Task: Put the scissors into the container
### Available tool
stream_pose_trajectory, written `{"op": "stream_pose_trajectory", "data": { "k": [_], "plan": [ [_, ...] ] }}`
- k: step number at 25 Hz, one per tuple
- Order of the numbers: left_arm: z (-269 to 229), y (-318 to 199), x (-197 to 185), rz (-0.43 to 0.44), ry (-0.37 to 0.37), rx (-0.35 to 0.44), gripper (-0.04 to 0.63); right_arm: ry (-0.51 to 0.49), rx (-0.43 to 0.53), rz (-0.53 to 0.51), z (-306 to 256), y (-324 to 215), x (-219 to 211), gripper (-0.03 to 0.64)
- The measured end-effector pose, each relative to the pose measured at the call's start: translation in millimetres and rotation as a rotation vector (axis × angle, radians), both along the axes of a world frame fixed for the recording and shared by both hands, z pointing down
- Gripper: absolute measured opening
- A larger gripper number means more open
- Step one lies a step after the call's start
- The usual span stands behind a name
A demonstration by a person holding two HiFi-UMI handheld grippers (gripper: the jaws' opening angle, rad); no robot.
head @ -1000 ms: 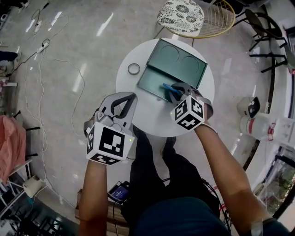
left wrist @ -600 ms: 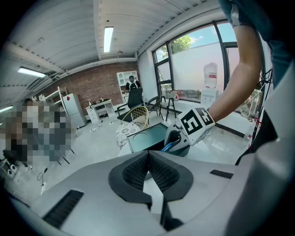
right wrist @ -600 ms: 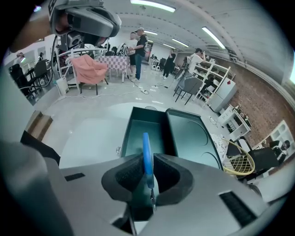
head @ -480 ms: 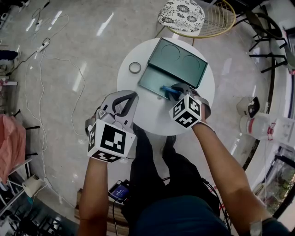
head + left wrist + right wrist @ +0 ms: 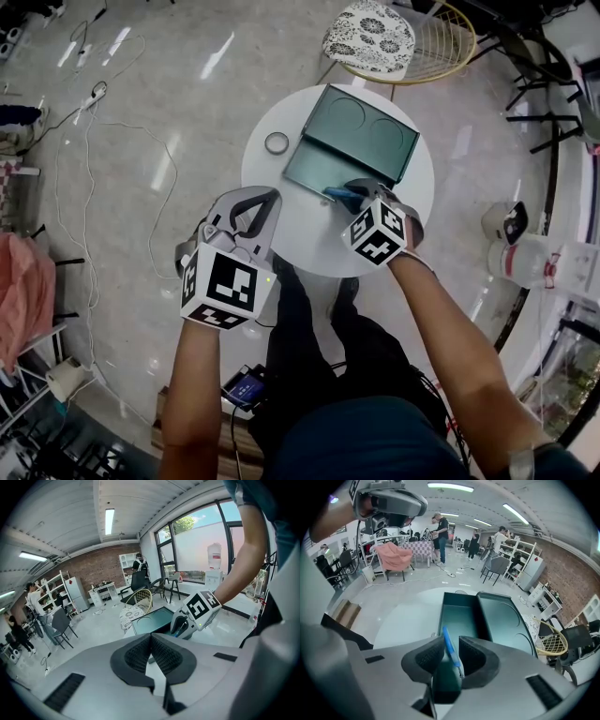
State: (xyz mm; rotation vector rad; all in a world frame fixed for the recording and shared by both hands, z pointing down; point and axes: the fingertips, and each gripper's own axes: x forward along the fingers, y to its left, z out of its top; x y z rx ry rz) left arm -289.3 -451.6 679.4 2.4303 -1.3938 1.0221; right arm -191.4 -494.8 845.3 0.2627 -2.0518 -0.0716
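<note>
floor cable: white cable [image 5: 161, 173] trails over the glossy floor, far left of the table
left gripper: left gripper [image 5: 247, 199] is held at the near-left rim of the table, well apart from the container
left fingers: tips are pressed together with nothing between the pads; a strip of white tabletop shows below them in the left gripper view
ring: small metal-looking ring [image 5: 275, 142] lies flat on the table, just left of the container and not touching it
table: round white table [image 5: 307, 236], with the person's legs under its near edge
container: open teal tin container [image 5: 316, 169]; two shallow halves lie side by side, the near half plain, the far half with two circles pressed into it
scissors: blue-handled scissors [image 5: 449, 648] are in the right gripper; the blue end sticks out past the pads and points at the near half of the container, over its near-right edge
scissors contact: cannot tell whether the scissors touch the tin
right gripper: right gripper [image 5: 364, 190] is over the table at the container's near-right side, its marker cube toward the person
right fingers: clamped on the scissors, one pad on each side of the blue part
chair: wire chair with a patterned cushion [image 5: 368, 36] stands beyond the table's far edge
</note>
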Motion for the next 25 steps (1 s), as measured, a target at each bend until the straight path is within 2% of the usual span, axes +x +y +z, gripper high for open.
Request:
{"op": "stream_pose_trajectory", "data": {
  "k": [6,11,19,25],
  "plan": [
    [-27.6,4.5,3.5,0.001,-0.011,0.013,0.018,-0.008,0.003,-0.022,-29.9,7.3,5.1,0.103],
    [-58.0,6.9,0.9,-0.003,-0.029,0.037,0.018,-0.040,0.049,-0.011,-73.6,-1.8,6.3,0.103],
    [-121.0,15.2,16.3,-0.004,-0.056,0.086,0.018,-0.109,0.153,0.004,-170.0,-15.6,22.9,0.100],
    [-177.6,26.9,32.7,0.000,-0.085,0.124,0.018,-0.198,0.247,0.012,-266.3,-15.2,38.0,0.066]
  ]
}}
